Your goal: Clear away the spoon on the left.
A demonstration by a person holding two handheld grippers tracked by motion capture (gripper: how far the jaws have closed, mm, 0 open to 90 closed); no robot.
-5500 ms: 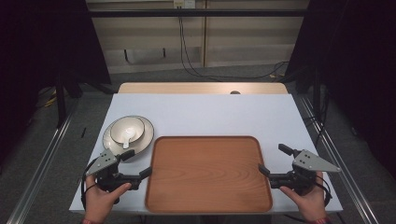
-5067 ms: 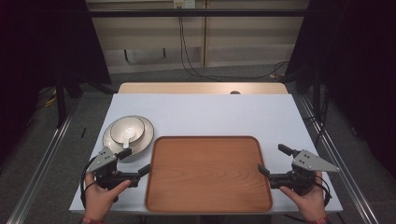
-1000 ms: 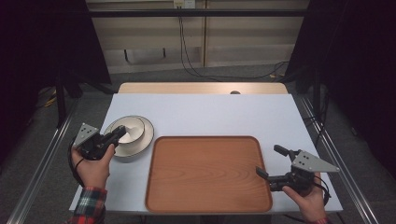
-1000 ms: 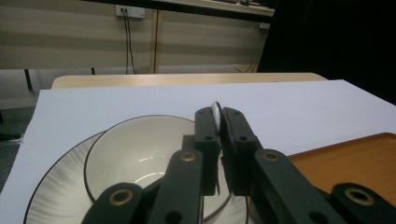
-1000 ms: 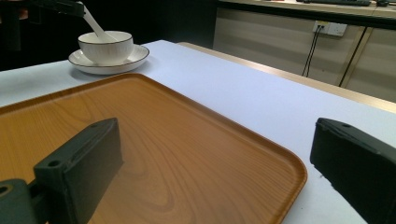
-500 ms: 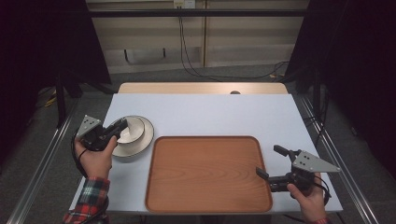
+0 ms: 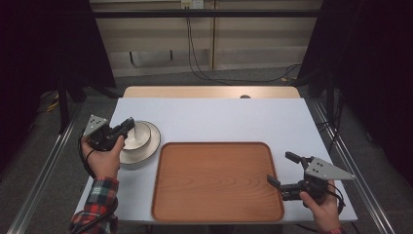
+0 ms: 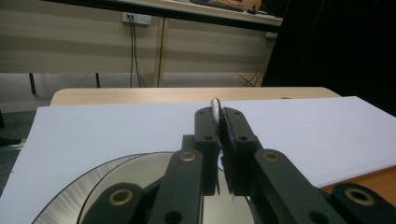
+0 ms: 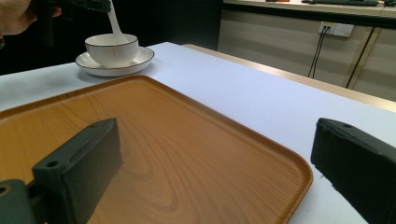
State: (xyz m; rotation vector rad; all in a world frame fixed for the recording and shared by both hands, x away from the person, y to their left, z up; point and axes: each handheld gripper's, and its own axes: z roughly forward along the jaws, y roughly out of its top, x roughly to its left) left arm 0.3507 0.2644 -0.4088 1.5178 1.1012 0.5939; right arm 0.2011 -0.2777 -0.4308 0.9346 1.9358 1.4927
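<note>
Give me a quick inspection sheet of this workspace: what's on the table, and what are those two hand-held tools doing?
Surface: white table, wooden strip along its far edge.
Job's things: wooden tray, bare; white bowl on a saucer left of the tray; white spoon standing in the bowl.
Clutter: nothing seen.
Grippers: left gripper over the bowl, jaws shut on the spoon's handle; right gripper at the tray's right edge, jaws open, holding nothing.
Cables: black cable looping from the left gripper; wires on the back wall.
Surroundings: dark curtains at both sides, grey floor.
</note>
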